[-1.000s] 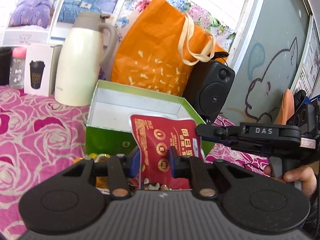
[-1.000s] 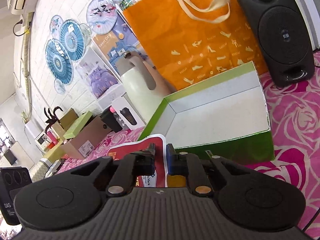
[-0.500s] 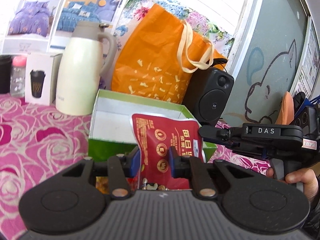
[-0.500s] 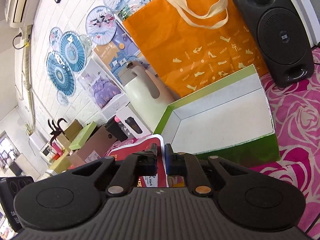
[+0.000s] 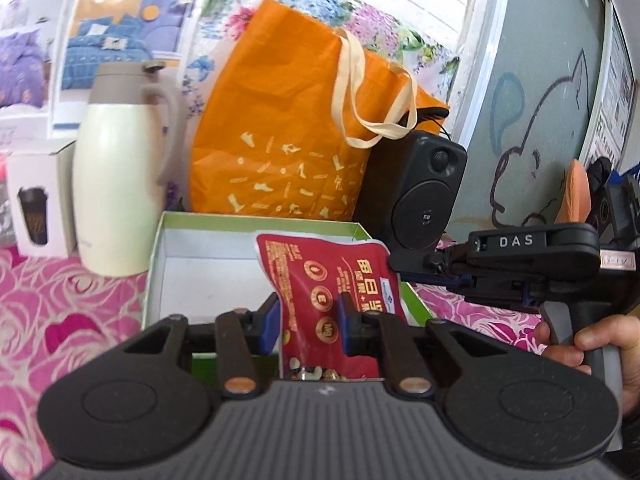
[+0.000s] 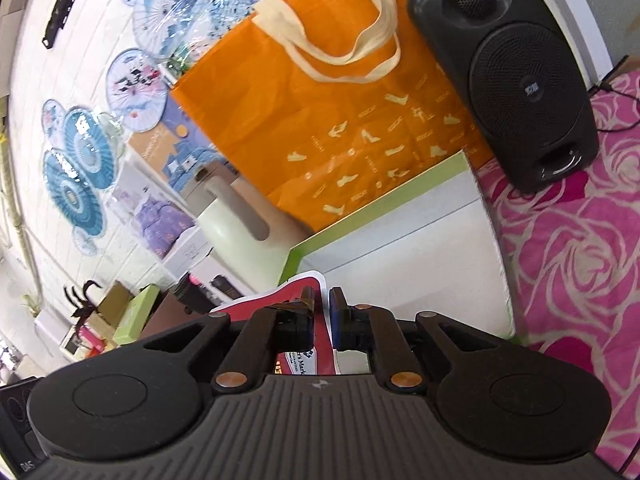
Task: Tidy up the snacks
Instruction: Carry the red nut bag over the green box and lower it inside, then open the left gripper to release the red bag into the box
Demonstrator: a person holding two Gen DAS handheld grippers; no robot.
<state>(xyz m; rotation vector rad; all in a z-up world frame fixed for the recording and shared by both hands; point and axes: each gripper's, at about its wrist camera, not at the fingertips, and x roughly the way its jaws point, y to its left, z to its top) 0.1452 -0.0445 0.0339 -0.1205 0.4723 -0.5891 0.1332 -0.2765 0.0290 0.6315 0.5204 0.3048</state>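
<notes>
A red snack pouch (image 5: 332,280) with gold print is held upright over the near edge of an open green box (image 5: 176,224) with a white inside. My left gripper (image 5: 307,320) is shut on the pouch's lower part. My right gripper (image 5: 404,264) reaches in from the right and pinches the pouch's upper right edge. In the right wrist view my right gripper (image 6: 321,314) is shut on the pouch's red and white edge (image 6: 298,286), with the green box (image 6: 376,204) just beyond, nothing in it.
A cream thermos jug (image 5: 116,192), an orange tote bag (image 5: 288,140) and a black speaker (image 5: 420,196) stand behind the box. A white cup carton (image 5: 36,200) is at the left. The table has a pink rose cloth (image 6: 572,264).
Both grippers have carried the pouch forward and up, closer over the green box. The grip on the pouch is unchanged.
</notes>
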